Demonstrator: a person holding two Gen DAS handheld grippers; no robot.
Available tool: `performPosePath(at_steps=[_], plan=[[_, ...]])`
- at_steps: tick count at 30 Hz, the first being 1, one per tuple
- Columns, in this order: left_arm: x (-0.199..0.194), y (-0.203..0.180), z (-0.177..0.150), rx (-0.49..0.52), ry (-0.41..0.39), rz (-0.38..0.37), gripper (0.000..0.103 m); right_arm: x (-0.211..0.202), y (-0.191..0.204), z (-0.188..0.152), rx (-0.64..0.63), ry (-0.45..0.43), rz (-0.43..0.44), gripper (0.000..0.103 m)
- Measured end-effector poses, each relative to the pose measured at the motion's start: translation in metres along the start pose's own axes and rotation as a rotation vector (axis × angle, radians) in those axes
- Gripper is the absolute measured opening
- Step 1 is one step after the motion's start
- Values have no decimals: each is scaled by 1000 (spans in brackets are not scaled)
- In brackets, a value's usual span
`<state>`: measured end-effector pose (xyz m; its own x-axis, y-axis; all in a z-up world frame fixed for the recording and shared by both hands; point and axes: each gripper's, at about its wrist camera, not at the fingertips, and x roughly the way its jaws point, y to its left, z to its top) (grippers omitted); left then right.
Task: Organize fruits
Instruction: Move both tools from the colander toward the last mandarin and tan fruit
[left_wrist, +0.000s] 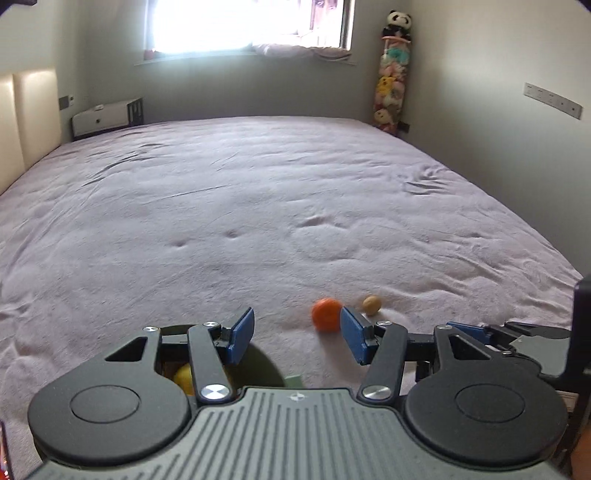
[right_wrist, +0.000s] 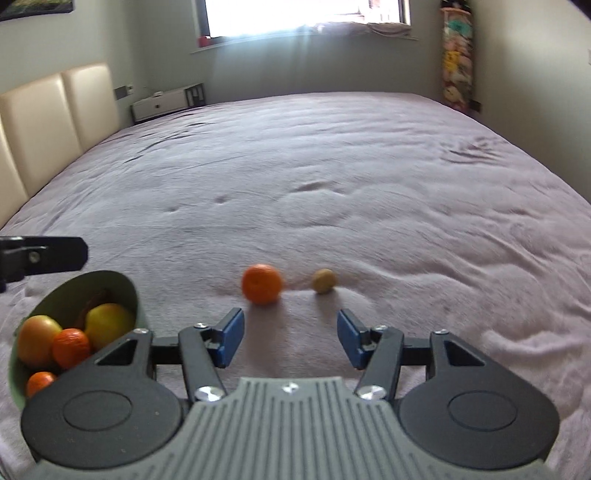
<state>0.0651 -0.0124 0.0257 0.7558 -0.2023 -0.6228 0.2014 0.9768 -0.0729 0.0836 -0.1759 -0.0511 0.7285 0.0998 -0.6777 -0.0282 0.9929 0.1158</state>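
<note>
Round orange tangerine (right_wrist: 262, 283) lies on the mauve bedspread (right_wrist: 369, 177) just ahead of our right gripper (right_wrist: 291, 338), jaws spread and empty; a small tan fruit (right_wrist: 324, 280) (perhaps a longan) sits beside it. Our left gripper (left_wrist: 297, 336) gapes empty above the green bowl (right_wrist: 125, 291).

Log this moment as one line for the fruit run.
stage: between picks | right gripper: open, empty | left gripper: open, empty | loose on bed: orange, small tan fruit | green bowl: holds several fruits
</note>
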Motion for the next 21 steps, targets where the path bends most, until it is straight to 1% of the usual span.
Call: performPosePath(at_steps=[3, 5, 8, 14, 19, 21], plan=[[13, -12, -2, 38, -3, -9, 64, 12, -8, -2, 29, 1, -17, 54], [23, -19, -4, 64, 4, 1, 64, 18, -12, -3, 38, -1, -27, 54], [38, -24, -7, 70, 25, 6, 64, 29, -15, -4, 36, -6, -37, 54], [66, -23, -8, 5, 70, -25, 64, 51, -14, -6, -5, -17, -56, 53], [84, -17, -9, -48, 104, -49, 61, 67, -15, -7, -25, -25, -54, 43], [92, -15, -9, -74, 119, -63, 61, 72, -16, -6, -20, -29, -45, 41]])
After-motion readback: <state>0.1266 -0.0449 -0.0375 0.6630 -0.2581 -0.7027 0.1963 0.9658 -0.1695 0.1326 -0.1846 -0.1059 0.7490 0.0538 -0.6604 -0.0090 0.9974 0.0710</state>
